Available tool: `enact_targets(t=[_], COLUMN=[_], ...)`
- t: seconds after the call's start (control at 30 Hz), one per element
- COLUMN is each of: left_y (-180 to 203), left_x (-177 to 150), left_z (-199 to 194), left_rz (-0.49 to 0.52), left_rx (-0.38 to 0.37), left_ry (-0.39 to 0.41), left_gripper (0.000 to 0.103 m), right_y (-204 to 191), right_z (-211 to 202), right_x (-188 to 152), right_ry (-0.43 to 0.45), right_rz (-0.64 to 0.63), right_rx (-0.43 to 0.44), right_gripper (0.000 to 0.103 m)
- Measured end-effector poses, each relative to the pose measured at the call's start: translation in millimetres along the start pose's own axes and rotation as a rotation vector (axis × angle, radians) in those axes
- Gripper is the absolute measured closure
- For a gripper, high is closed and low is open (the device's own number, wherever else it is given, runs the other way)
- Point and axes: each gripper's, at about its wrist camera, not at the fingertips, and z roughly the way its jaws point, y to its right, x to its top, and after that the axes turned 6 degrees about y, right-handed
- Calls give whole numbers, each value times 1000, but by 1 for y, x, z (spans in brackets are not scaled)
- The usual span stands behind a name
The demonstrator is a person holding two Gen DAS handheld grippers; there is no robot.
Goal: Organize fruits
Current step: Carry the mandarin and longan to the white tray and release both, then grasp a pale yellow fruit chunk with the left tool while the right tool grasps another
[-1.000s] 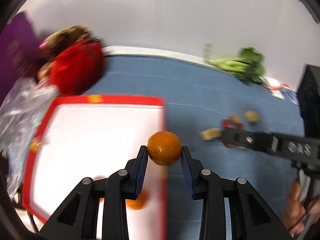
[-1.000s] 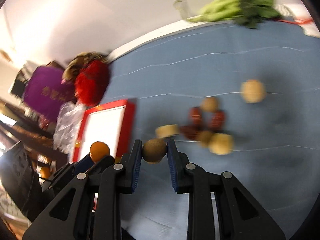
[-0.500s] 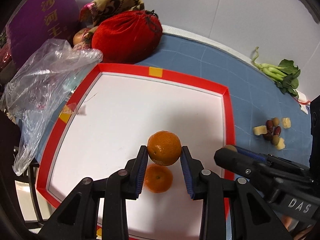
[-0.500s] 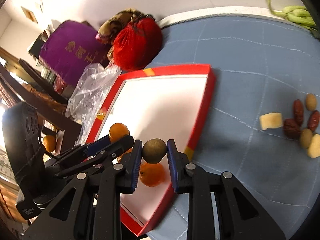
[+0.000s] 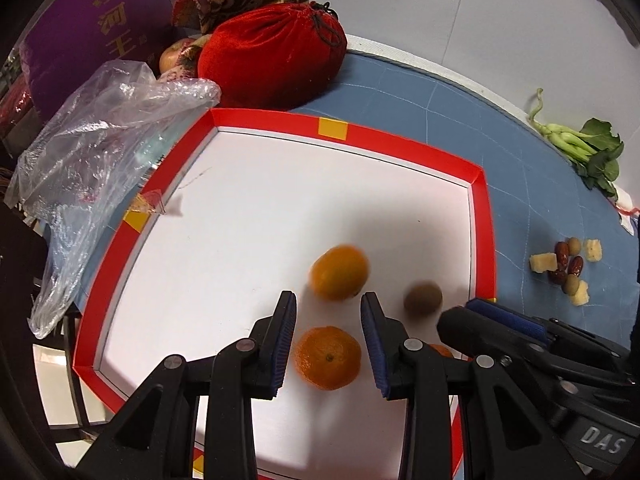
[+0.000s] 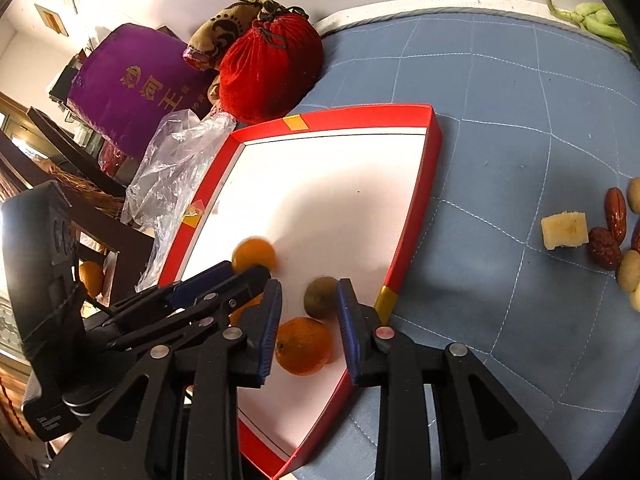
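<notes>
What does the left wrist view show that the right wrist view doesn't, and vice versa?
Left wrist only: the leafy tops of the greens and the full snack cluster on the blue cloth.

Right wrist only: an orange off the table at far left, the wooden furniture behind, and the left gripper's camera body.

Both: the red tray with two oranges and a brown fruit loose inside, red pouch, purple box, plastic bag. Left gripper is open; right gripper is opening, the brown fruit between its jaws, beside the right pad.

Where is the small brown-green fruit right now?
The brown-green fruit is inside the red-rimmed tray, near its right rim, just beyond a sharp orange.
</notes>
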Motion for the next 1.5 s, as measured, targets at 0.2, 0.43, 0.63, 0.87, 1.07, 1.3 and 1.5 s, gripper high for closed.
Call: enact_targets(t=[0.2,0.43,0.63,0.87,1.07,1.3,1.5], left_y=[6,51,111,161,193,204,197], left_x=[2,5,-1,-7,-9,-9,-1], left_z=[-5,-19,-25,-18,-6,1,18], left_rz=[6,109,268,401,558,708,745], left_rx=[-19,-83,-126,-157,-161,-206,-271], left_ry=[24,83,108,118,151,175,114], left_gripper=[67,61,54,51,51,51,51], right_y=[3,49,107,146,156,152,143], right_z=[-19,-74,-123,-141,-129,-111,-99], right_x=[4,13,5,-1,-1,1,5], right_ry=[37,133,203,195,140,93,79], right_rz=[9,93,195,236,237,175,121], right_rx=[17,-26,-111,-196,-236,-326,-376], right_gripper=[69,69,69,69,69,69,56])
